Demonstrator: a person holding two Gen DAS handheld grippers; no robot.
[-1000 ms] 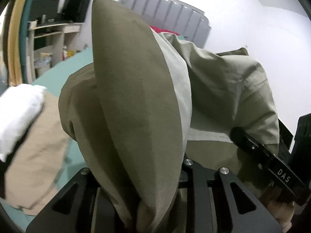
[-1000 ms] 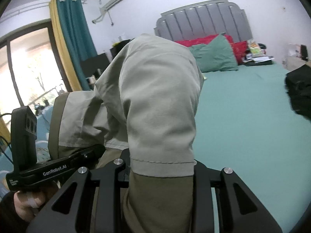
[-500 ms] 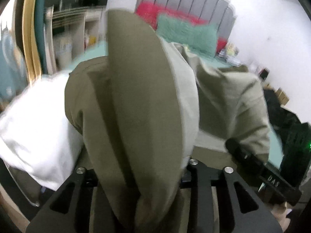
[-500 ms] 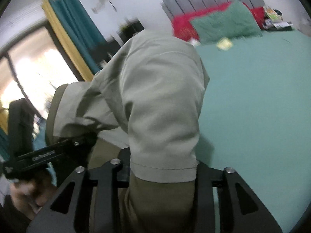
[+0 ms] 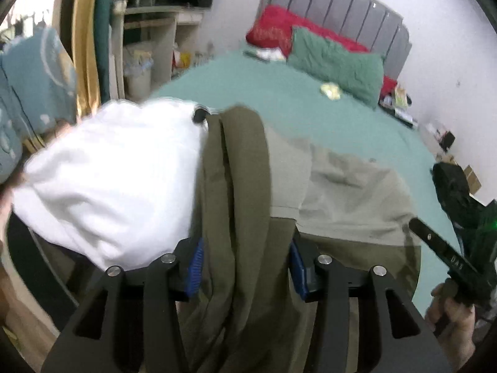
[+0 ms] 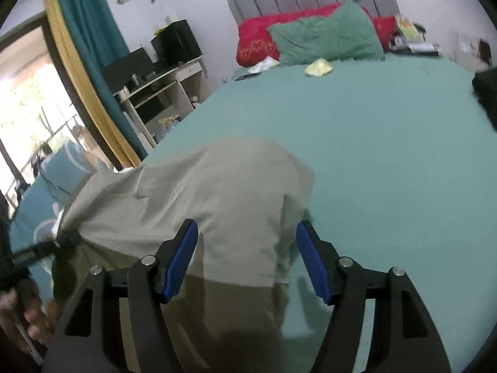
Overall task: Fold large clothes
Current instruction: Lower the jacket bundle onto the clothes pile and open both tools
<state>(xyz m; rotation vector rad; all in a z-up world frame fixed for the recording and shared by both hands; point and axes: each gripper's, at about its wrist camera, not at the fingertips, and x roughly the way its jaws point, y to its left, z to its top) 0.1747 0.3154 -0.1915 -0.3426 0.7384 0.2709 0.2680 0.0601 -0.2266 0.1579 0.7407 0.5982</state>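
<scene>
Olive garment (image 5: 248, 205) lies bunched on the green bed (image 6: 388, 155), its folds between both my claws; my left claw (image 5: 245, 267) and right claw (image 6: 247, 258) have just been spreading, pads off the cloth. White clothing (image 5: 108, 180) sits at nine o'clock.

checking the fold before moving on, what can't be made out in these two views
- Left wrist: the olive garment fills the left claw, hiding its lower edge and the bed beneath.
- Left wrist: the white cloth is motion-blurred; type unclear.
- Right wrist: the garment's near end is cut off by the frame below the right claw.
</scene>
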